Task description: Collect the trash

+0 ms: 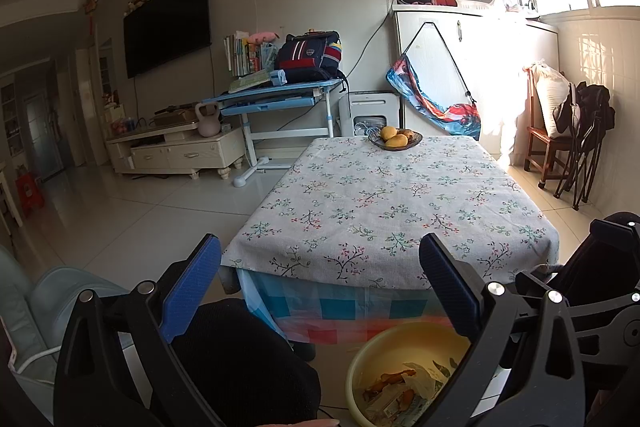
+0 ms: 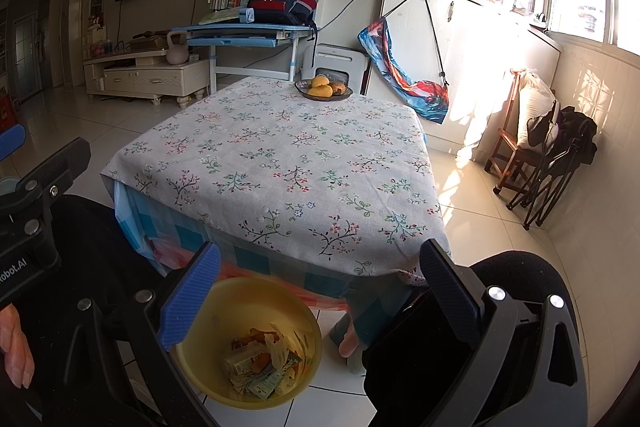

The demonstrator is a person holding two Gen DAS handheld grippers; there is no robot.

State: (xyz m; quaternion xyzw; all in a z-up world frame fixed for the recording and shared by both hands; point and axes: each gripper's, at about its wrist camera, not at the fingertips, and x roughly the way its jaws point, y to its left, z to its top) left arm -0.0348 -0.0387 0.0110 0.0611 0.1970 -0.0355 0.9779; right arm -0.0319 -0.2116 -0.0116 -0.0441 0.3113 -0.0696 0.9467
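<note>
Below the near edge of the bench (image 1: 384, 203), on the tiled floor: yellow basin (image 2: 200, 355) holding the trash (image 2: 260, 359) (crumpled wrappers, printed paper packets, orange peel). Over the basin, right gripper (image 2: 320, 299) spread wide and grasping nothing, blue-padded finger above the basin's left rim, black finger off past its right side. Left of the basin, left gripper (image 1: 320, 287) likewise released and empty, fingers apart and aimed toward the bench edge, with the basin (image 1: 400, 343) showing low between them. Beside the basin on either side, knees in dark trousers. On the bench, flowered tablecloth (image 2: 280, 163) over a checked blue and pink underlayer that hangs down just behind the basin. At the far end of the bench from the basin, dark bowl of yellow fruit (image 1: 396, 139); otherwise bare cloth. Far beyond the basin, past the bench, blue desk (image 1: 276, 95) with a backpack, and a wall-mounted television (image 1: 168, 23).
</note>
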